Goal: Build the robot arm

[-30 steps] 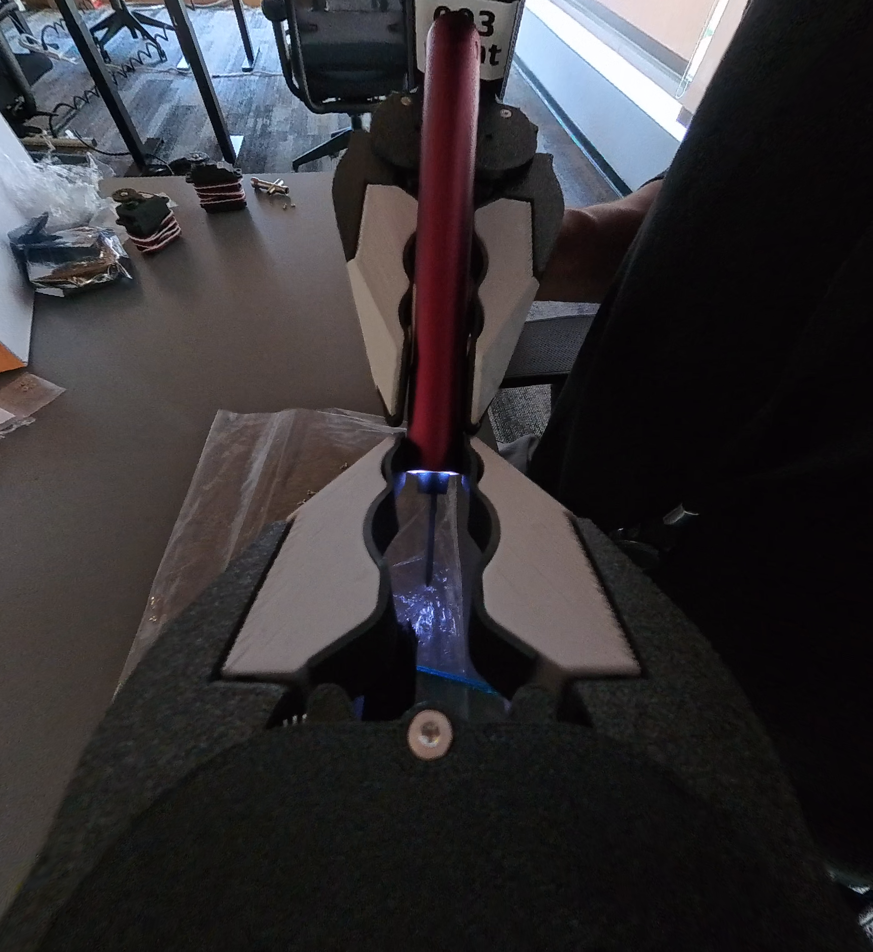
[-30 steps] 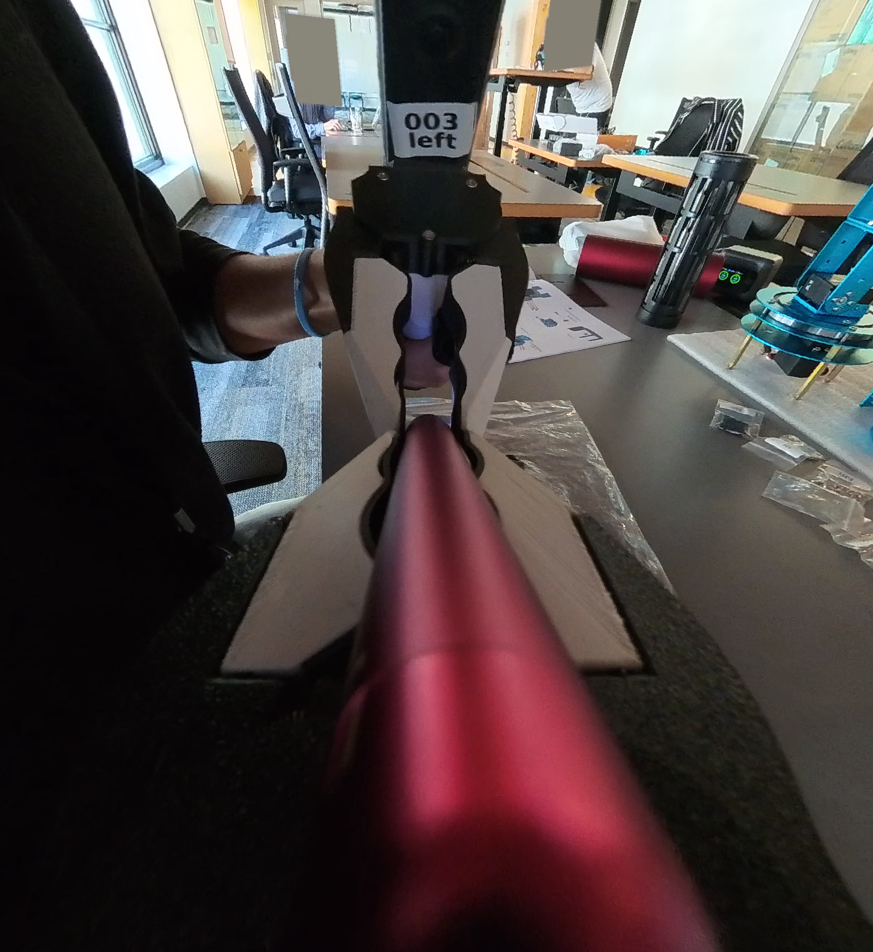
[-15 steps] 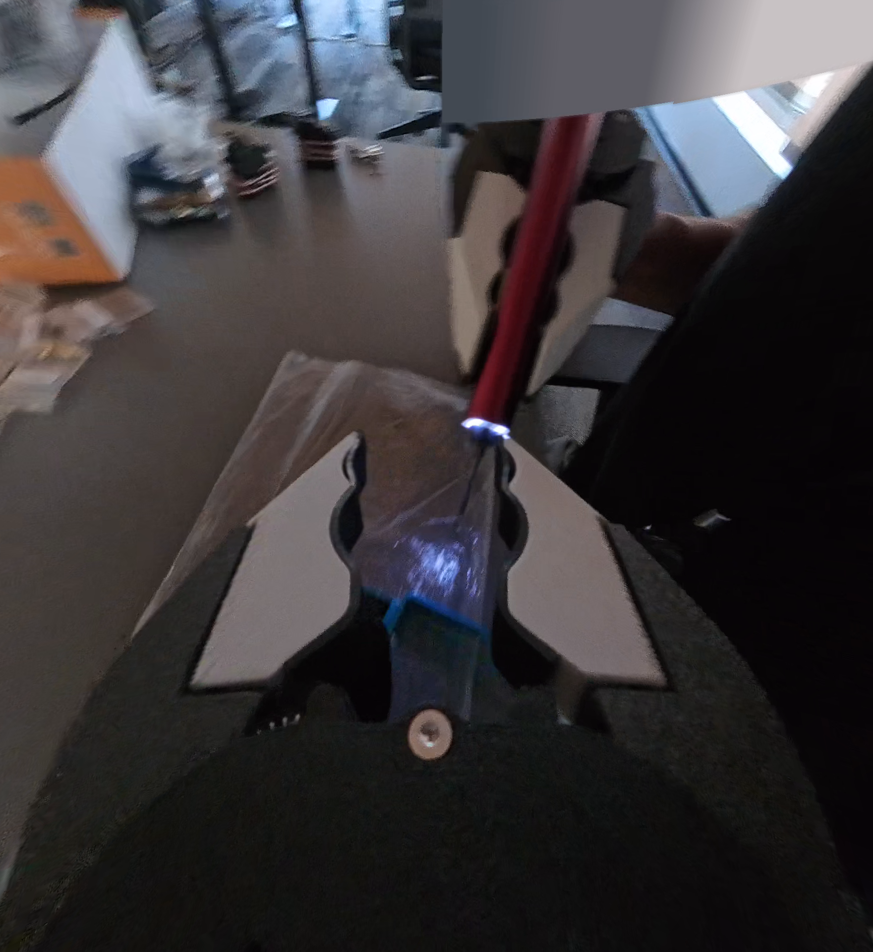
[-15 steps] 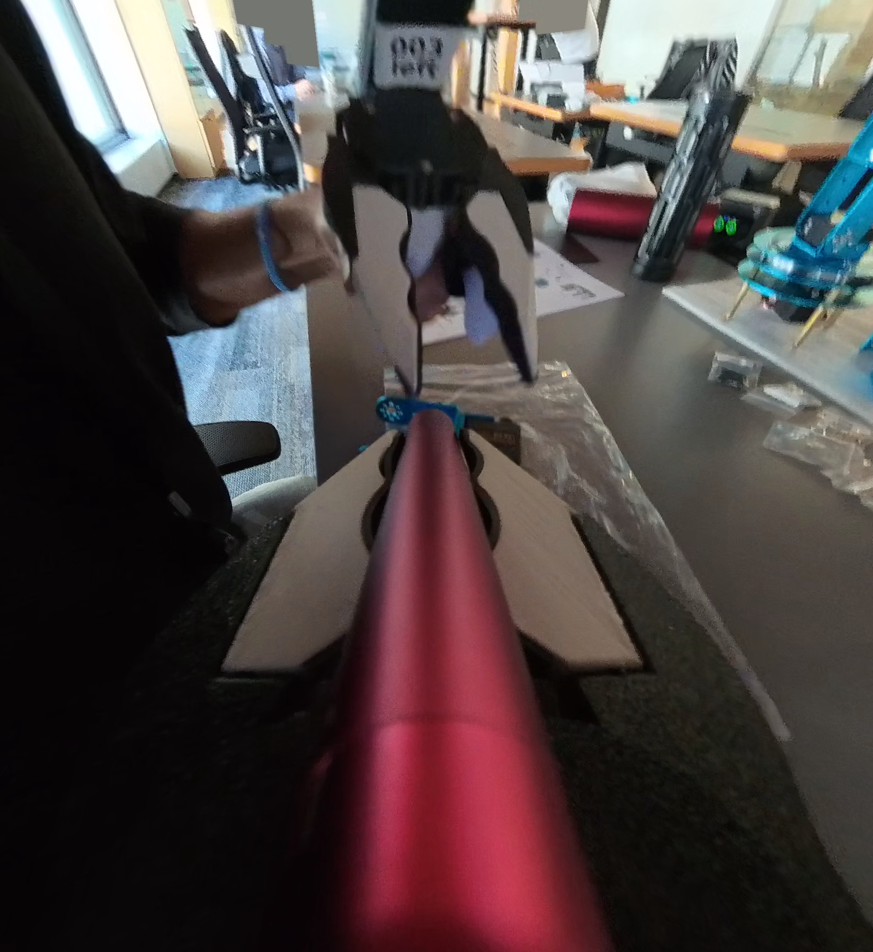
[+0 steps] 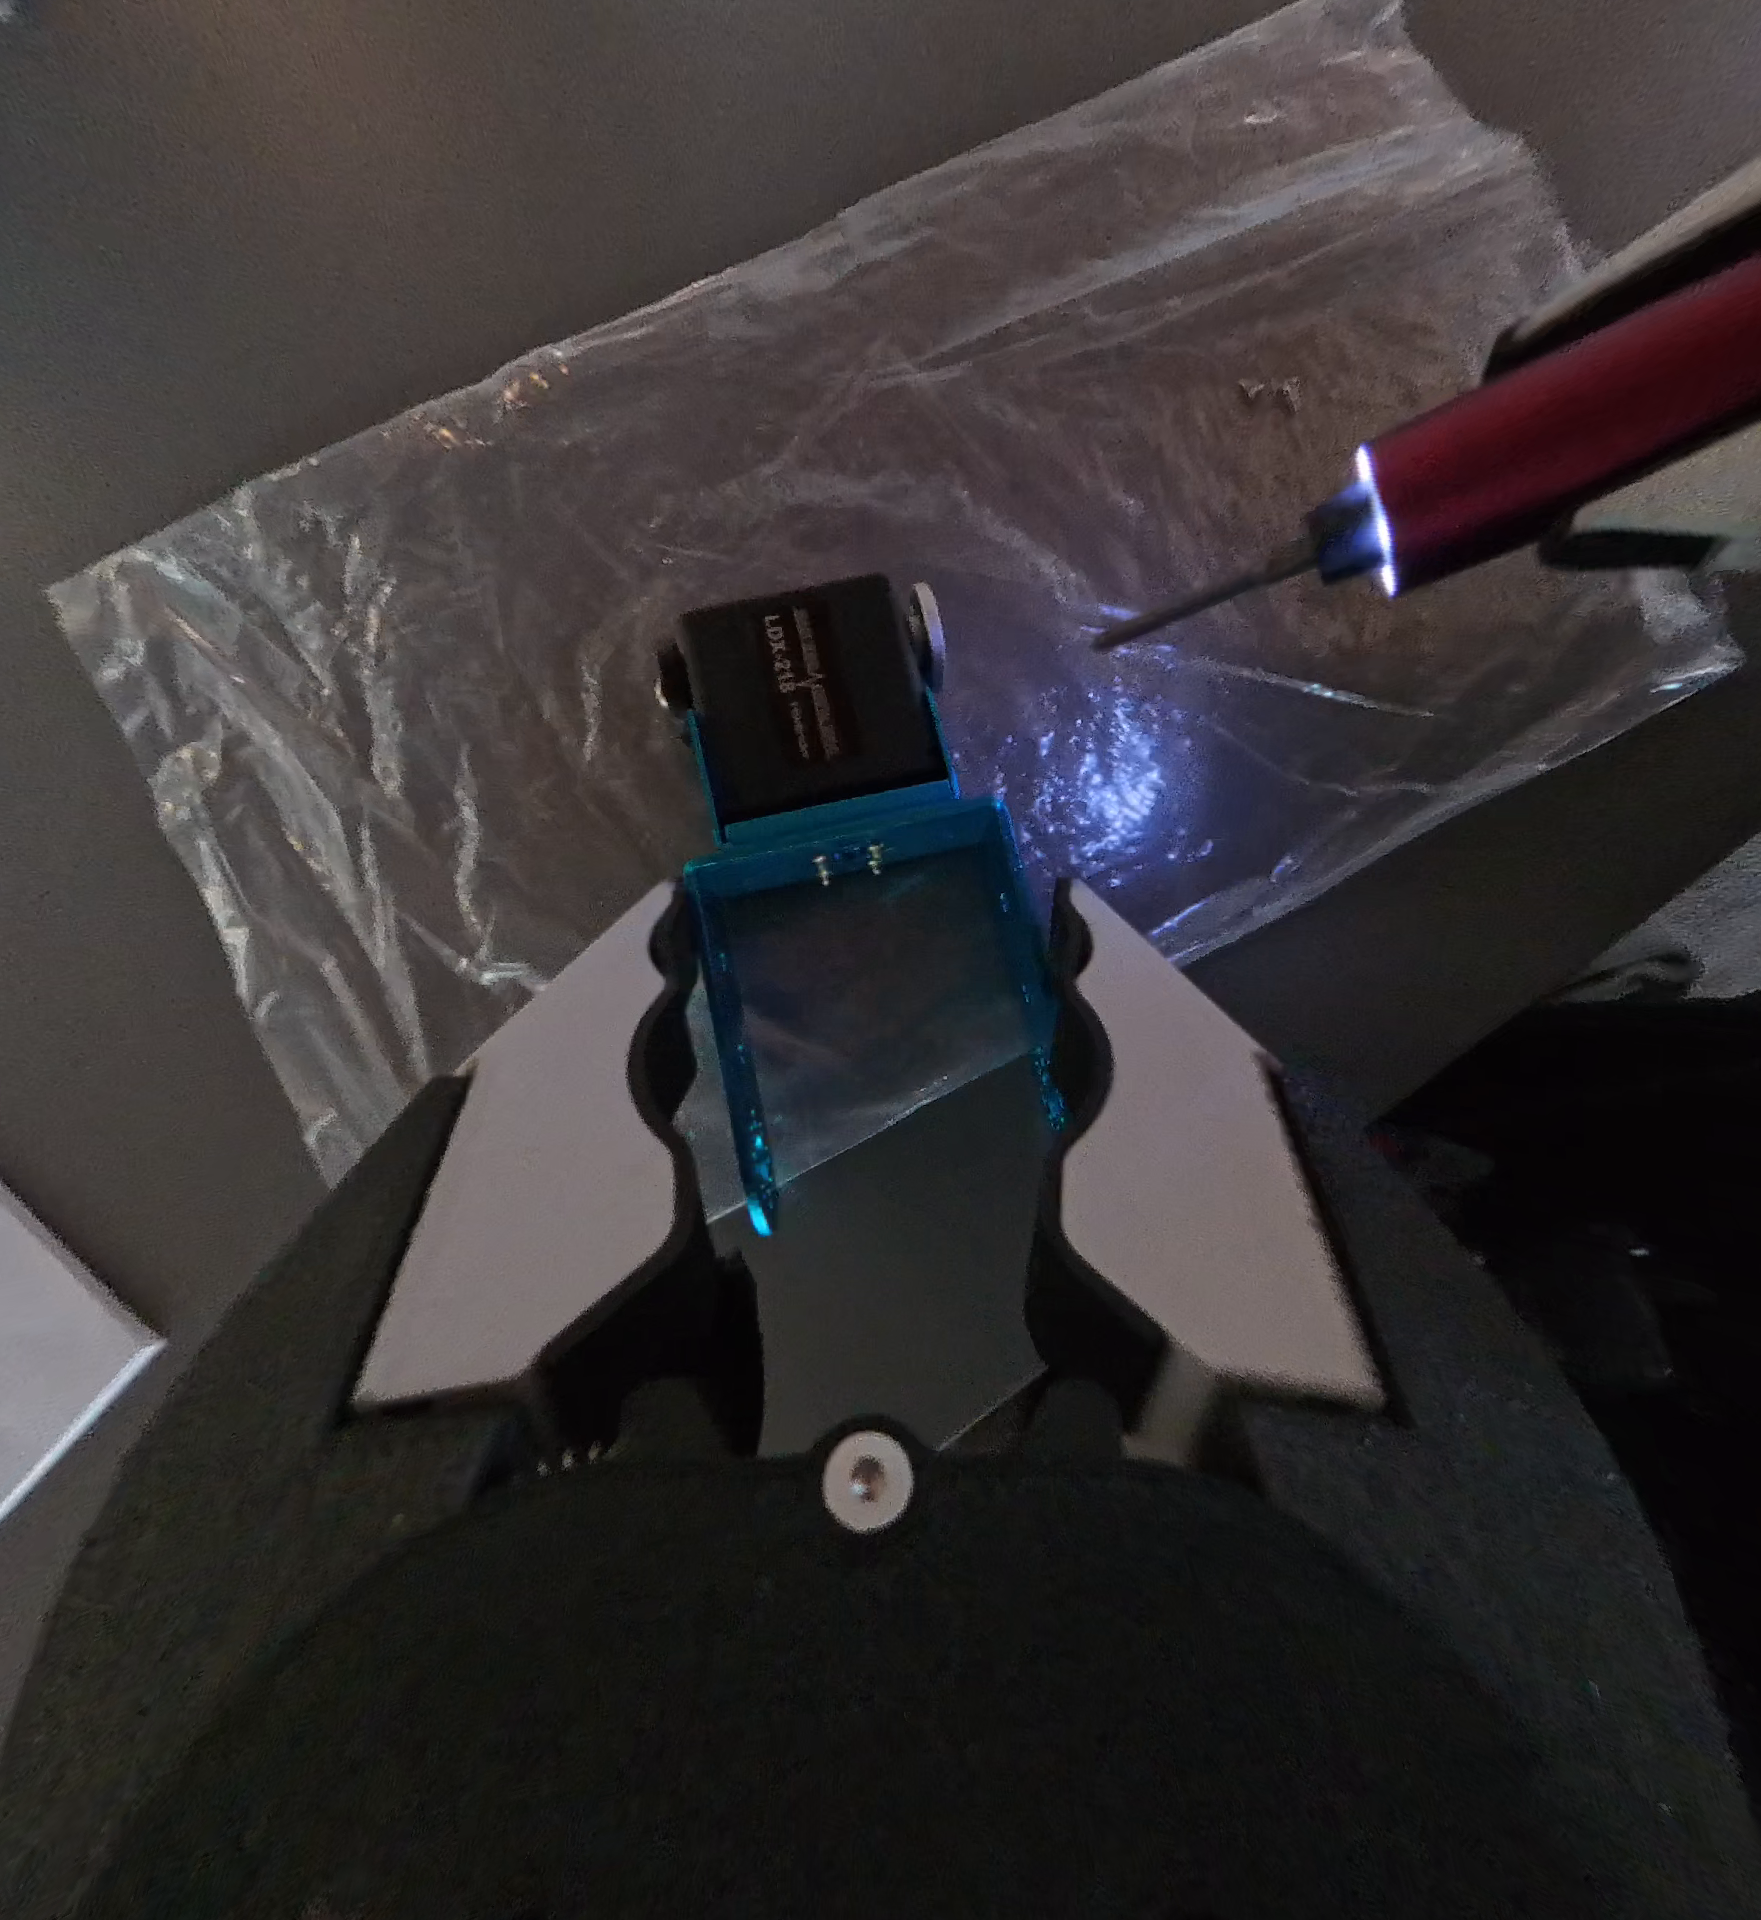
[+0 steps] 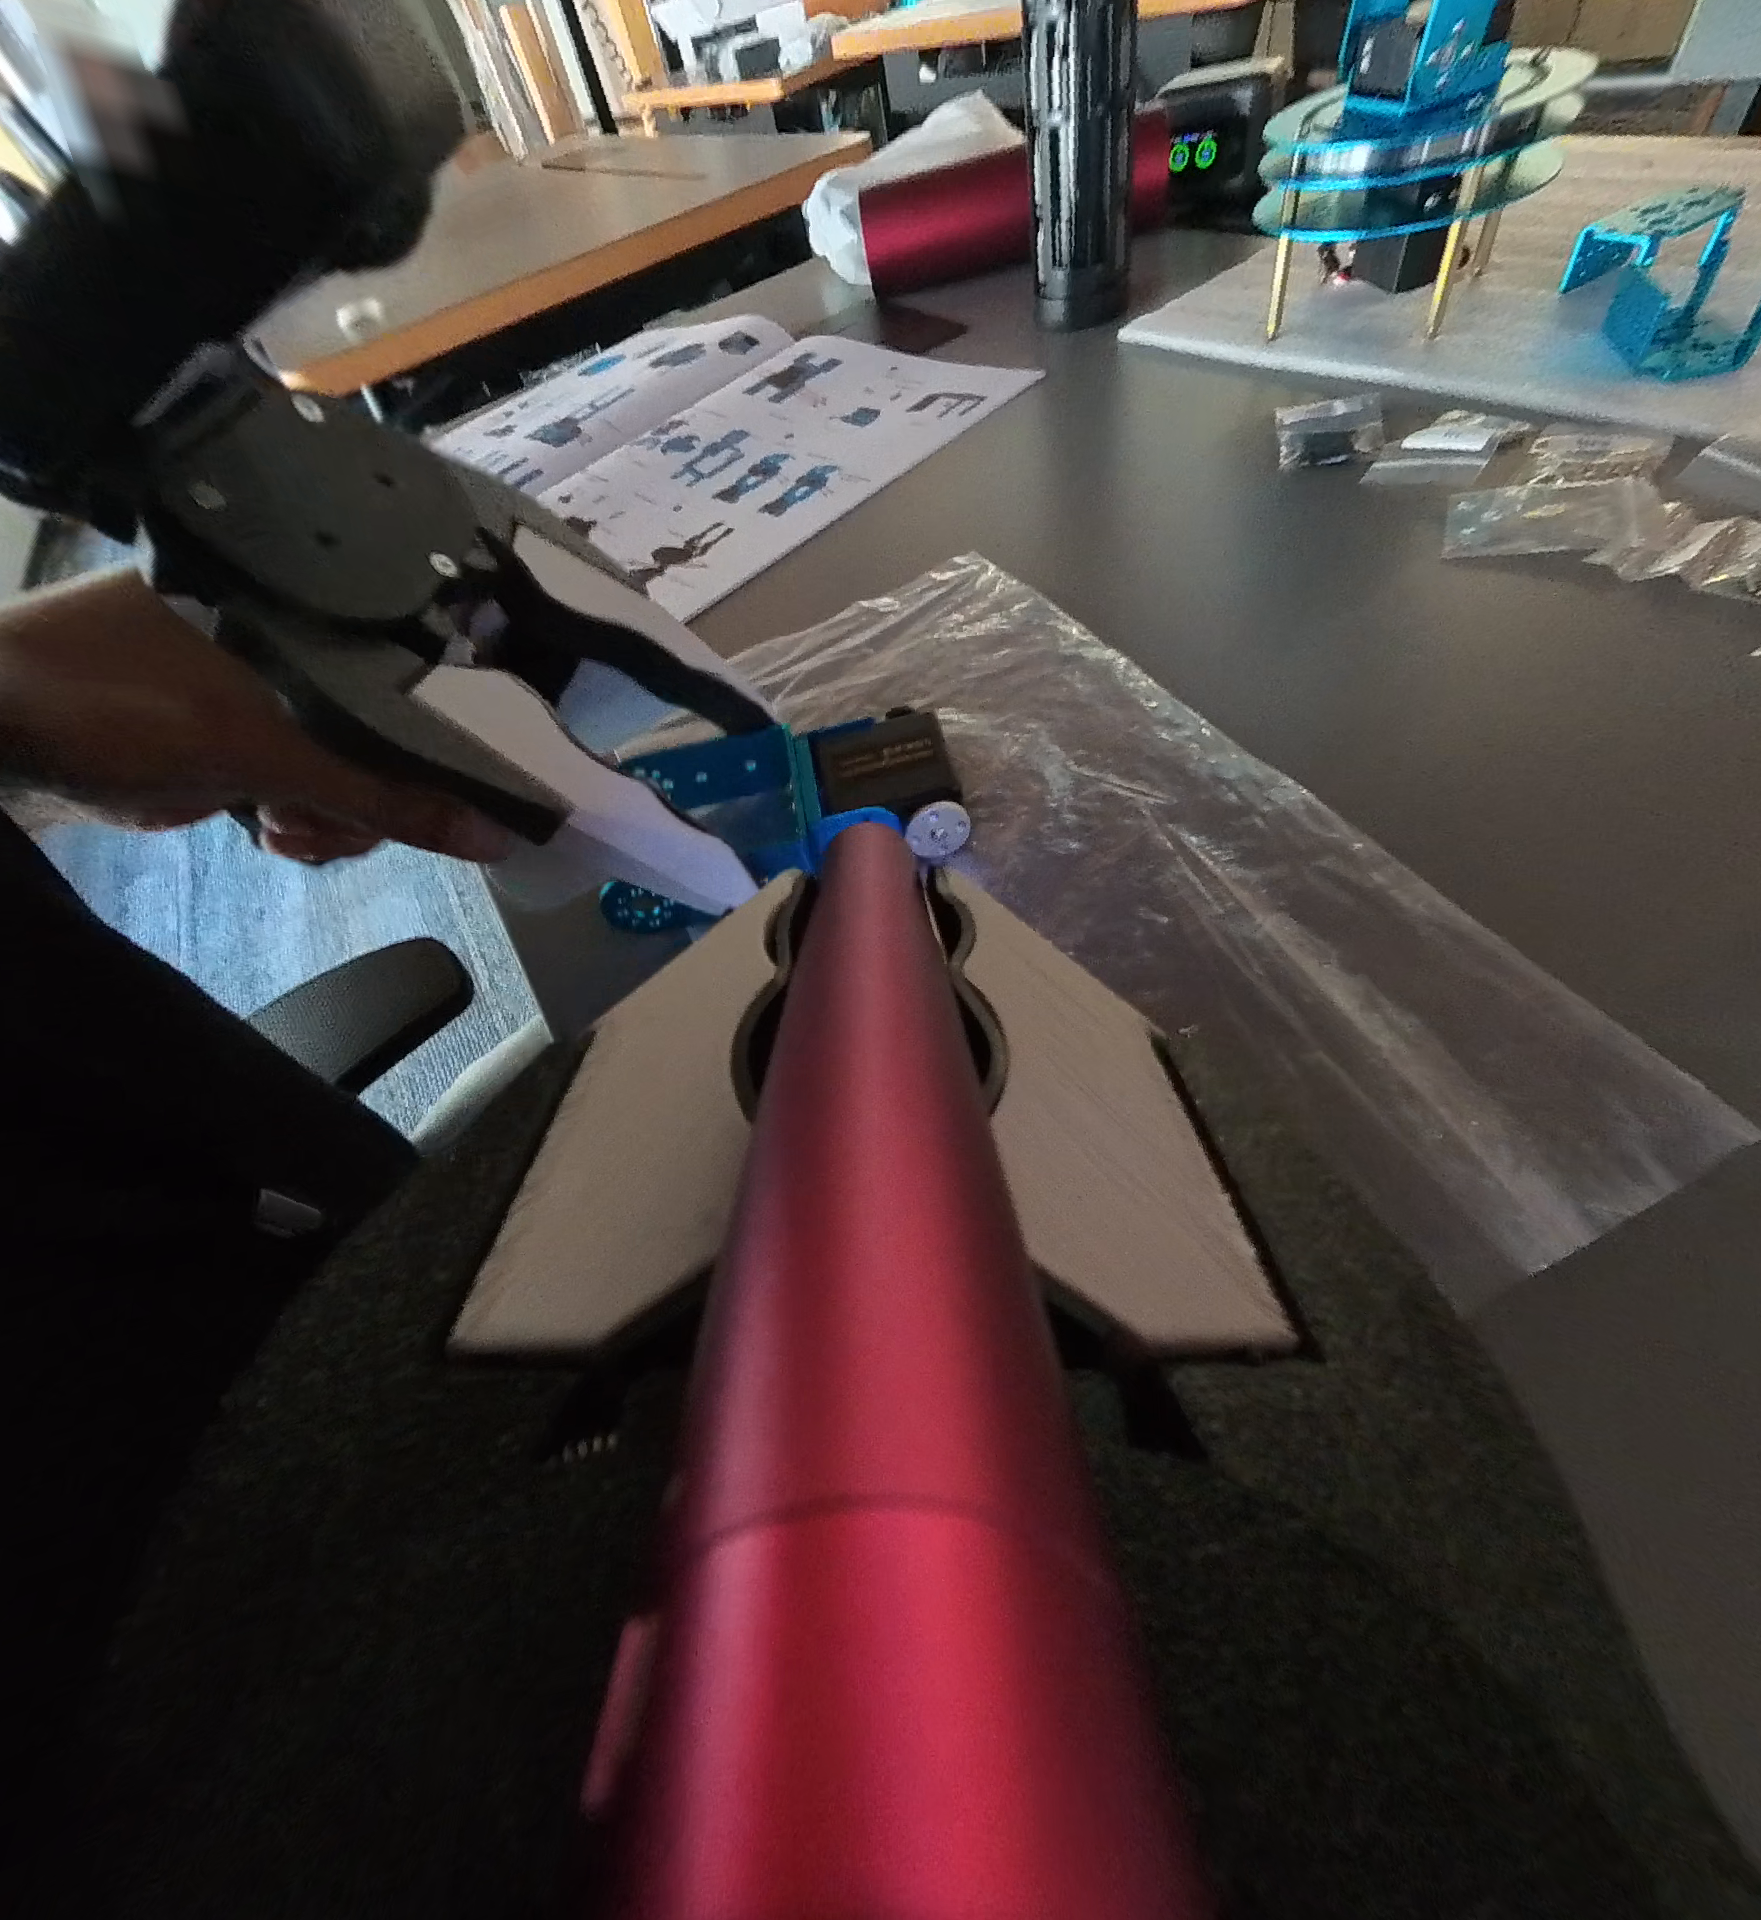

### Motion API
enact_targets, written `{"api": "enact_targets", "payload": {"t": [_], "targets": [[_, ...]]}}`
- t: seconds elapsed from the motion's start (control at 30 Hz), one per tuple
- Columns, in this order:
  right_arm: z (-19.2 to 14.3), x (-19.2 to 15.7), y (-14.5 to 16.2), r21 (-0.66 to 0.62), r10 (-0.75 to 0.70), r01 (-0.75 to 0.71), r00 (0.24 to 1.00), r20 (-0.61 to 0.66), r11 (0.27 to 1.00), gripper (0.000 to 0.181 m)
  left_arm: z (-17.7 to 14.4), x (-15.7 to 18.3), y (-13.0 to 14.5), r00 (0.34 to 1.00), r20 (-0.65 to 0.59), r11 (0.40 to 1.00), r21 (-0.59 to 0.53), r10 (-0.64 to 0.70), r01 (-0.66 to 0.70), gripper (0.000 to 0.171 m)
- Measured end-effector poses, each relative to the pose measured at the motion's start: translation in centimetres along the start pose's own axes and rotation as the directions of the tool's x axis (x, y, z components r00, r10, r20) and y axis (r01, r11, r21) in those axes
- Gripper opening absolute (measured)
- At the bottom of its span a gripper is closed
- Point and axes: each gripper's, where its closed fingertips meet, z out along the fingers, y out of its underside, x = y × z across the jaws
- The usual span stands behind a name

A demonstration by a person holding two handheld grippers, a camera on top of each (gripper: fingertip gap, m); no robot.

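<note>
Table [image 6: 1375, 582], dark grey, carries everything here. Across its near part lies a clear plastic sheet [image 5: 647, 488], crinkled and flat, with a patch of bluish-white light on it beside the held parts. Farther back in the right wrist view sit an open instruction booklet [image 6: 730, 447], a tiered blue-and-clear platform on brass standoffs [image 6: 1406, 156], a loose blue metal bracket [image 6: 1676, 281], a tall black perforated cylinder [image 6: 1078, 156], a red cylinder lying on its side [image 6: 949, 218], and several small bags of hardware [image 6: 1582, 488] towards the right edge.

Left gripper [image 5: 865, 935] is closed part-way on a blue U-shaped bracket [image 5: 855, 987], one finger pressed to each side wall, and is tilted down over the plastic sheet. Bolted to the far end of that bracket is a black servo motor [image 5: 803, 696] with a round white horn [image 6: 938, 831] on its side. Whether the servo touches the sheet cannot be told. A person's hand [image 6: 128, 748] holds this gripper from the left.

Right gripper [image 6: 860, 894] is clamped tight around a red electric screwdriver [image 6: 855, 1247], whose body runs straight out between the fingers. Its lit front ring [image 5: 1375, 520] glows white, and its thin bit [image 5: 1167, 613] points at the sheet just beside the servo's horn side, not touching the servo.
</note>
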Motion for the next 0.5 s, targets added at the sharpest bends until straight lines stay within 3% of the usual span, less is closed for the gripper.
{"api": "enact_targets", "payload": {"t": [0.1, 0.2, 0.33, 0.4, 0.5], "targets": [[0.4, 0.1, 0.4, -0.014, -0.006, 0.006, 1.000, 0.002, 1.000, 0.022, 0.0, -0.2, 0.1, 0.999, 0.018, 0.999, -0.042, 0.028, -0.027, 0.065], [0.8, -0.1, 0.0, 0.006, -0.006, 0.006, 1.000, 0.007, 1.000, 0.022, -0.2, -0.4, -0.4, 0.989, -0.077, 0.992, -0.028, -0.127, 0.126, 0.064], [1.5, 0.0, -0.3, 0.005, -0.001, 0.001, 1.000, 0.001, 1.000, 0.023, -0.9, -1.0, -1.1, 0.862, -0.321, 0.915, -0.041, -0.393, 0.402, 0.064], [2.0, 0.1, -0.8, 0.013, 0.014, -0.014, 1.000, 0.005, 1.000, 0.022, -1.1, -1.2, -1.3, 0.803, -0.400, 0.885, -0.051, -0.443, 0.463, 0.064], [3.1, 0.1, -1.3, 0.010, 0.056, -0.056, 0.998, 0.042, 0.998, 0.022, -1.2, -1.3, -1.3, 0.783, -0.438, 0.882, -0.049, -0.441, 0.469, 0.064]]}}
